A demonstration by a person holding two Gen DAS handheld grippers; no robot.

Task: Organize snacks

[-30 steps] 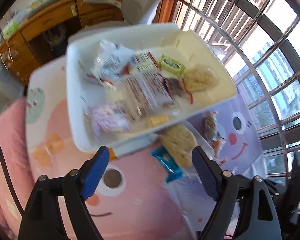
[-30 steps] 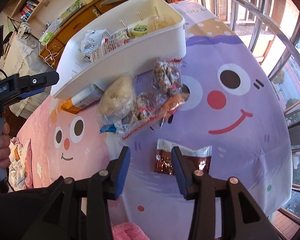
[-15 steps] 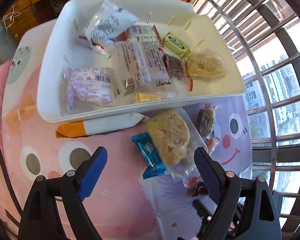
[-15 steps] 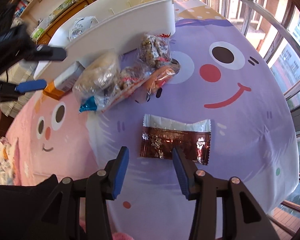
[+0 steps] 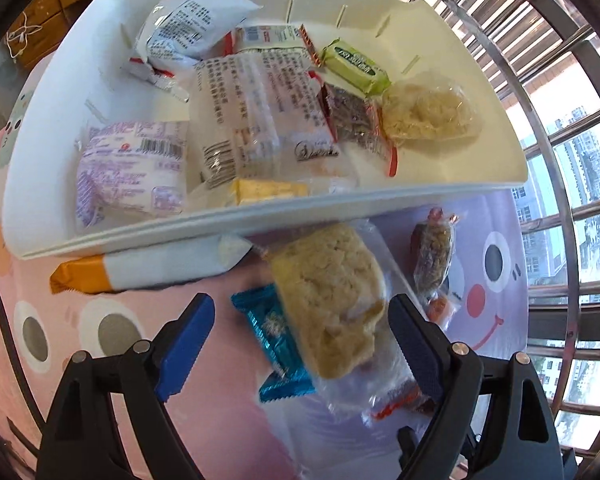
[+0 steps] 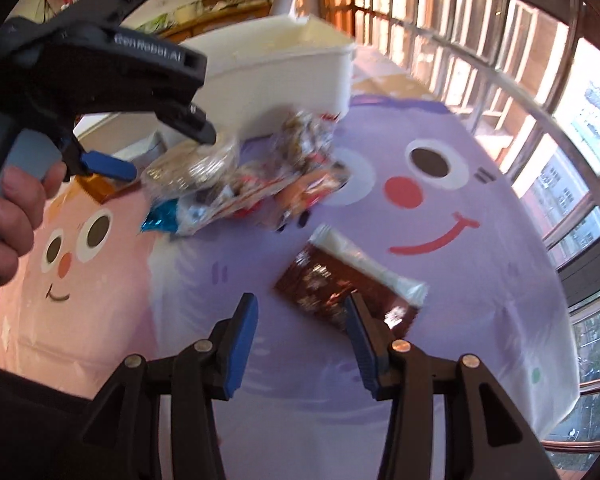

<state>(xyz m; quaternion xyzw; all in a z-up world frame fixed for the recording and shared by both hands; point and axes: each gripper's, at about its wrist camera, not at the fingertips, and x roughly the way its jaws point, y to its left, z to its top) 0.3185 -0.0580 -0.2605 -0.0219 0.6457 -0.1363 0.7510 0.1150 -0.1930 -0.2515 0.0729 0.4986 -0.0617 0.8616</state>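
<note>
Fingers (image 5: 188, 344) of the left gripper (image 5: 300, 340) spread wide, straddling the pale rice cake (image 5: 332, 300) just outside the white bin (image 5: 260, 216); right gripper (image 6: 300, 344) gapes, empty, nearing the brown packet (image 6: 328, 284), likely both bin-bound.

On my left gripper (image 6: 112, 92), the dark body carries raised lettering that I read as "GenRobot.AI". The clear plastic wrapper (image 5: 260, 116) in the white plastic tray (image 5: 420, 196) shows a barcode and printed Chinese lines too small to read.

Black gripper (image 5: 300, 344) frames, blue ribbed pads (image 5: 186, 344).
</note>
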